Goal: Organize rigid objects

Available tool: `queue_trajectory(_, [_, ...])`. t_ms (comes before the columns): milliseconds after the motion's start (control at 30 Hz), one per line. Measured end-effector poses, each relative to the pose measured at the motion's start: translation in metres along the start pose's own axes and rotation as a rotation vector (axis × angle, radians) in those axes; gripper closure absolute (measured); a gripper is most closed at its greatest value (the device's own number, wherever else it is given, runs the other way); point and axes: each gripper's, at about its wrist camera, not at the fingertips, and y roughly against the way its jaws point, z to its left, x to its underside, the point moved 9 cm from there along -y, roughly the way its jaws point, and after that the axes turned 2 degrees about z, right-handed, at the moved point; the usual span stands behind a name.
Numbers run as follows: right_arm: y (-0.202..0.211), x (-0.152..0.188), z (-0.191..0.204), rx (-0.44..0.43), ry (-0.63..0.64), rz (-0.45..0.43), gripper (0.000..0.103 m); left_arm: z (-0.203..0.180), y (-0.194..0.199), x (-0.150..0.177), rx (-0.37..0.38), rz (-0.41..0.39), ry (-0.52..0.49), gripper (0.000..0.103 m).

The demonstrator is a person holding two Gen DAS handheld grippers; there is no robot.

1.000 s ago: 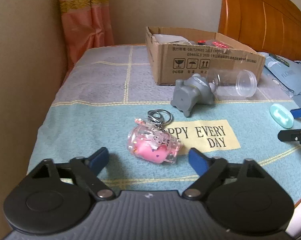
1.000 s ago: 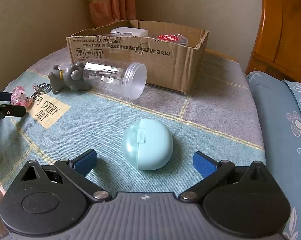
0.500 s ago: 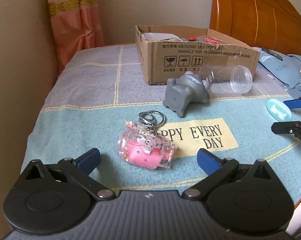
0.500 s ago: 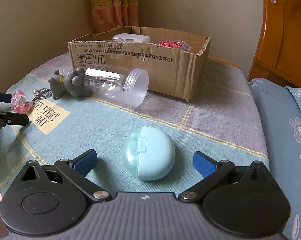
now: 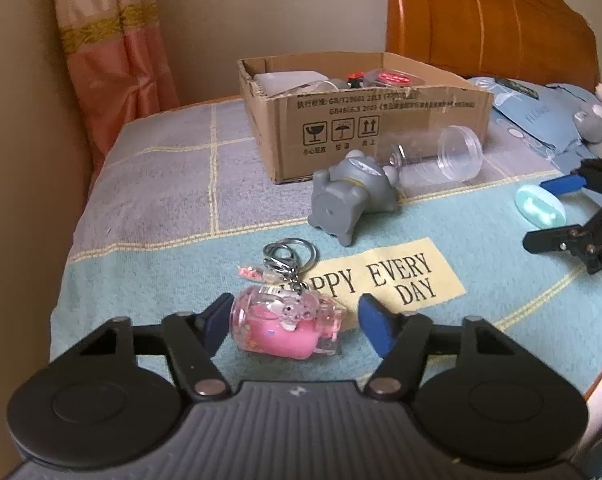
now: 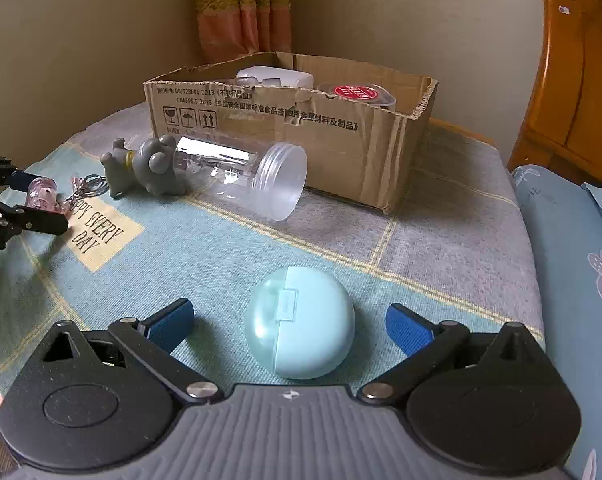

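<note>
A pink keychain charm (image 5: 285,330) with metal rings lies on the teal cloth (image 5: 141,280) between the fingers of my left gripper (image 5: 295,312). Its jaws are closing: the left pad touches the charm's end, while the right pad (image 5: 375,328) stands a little apart. A round mint case (image 6: 301,328) sits between the wide-spread fingers of my right gripper (image 6: 287,312), which is open and touches nothing. A grey toy figure (image 5: 349,196) and a clear plastic jar (image 5: 441,160) lie on their sides in front of an open cardboard box (image 5: 381,120).
The box holds a white item (image 6: 277,78) and a red-lidded container (image 6: 357,94). A wall (image 5: 21,200) runs close on the left, with a curtain (image 5: 113,60) behind. A wooden headboard (image 5: 481,28) and blue bedding (image 6: 573,260) lie to the right.
My left gripper has moved forward so the pink charm lies between its fingers. Its jaws spread wider, then narrowed around the charm. The right gripper has stayed put, open around the mint case.
</note>
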Motion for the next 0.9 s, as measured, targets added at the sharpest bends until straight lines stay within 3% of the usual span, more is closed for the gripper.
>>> queue_trajectory(100, [0.0,0.0,0.002,-0.015,0.008,0.007,0.0,0.003,0.001,0.0,0.004,0.008,-0.014,0.04])
queue_trajectory(167, [0.001,-0.001,0.005,-0.025,0.024,0.009,0.005,0.005,0.001,0.0,0.012,0.014,-0.02,0.046])
queue_trajectory(233, [0.003,-0.003,0.007,-0.038,0.038,0.014,0.014,0.006,0.0,-0.001,0.027,0.023,-0.02,0.051])
queue_trajectory(500, [0.009,-0.006,0.0,-0.023,0.031,0.062,0.045,0.007,0.001,-0.002,0.044,0.057,-0.018,0.051])
queue_trajectory(900, [0.03,-0.021,0.004,-0.042,0.179,0.108,0.045,0.005,0.03,-0.029,0.058,0.109,-0.107,0.052])
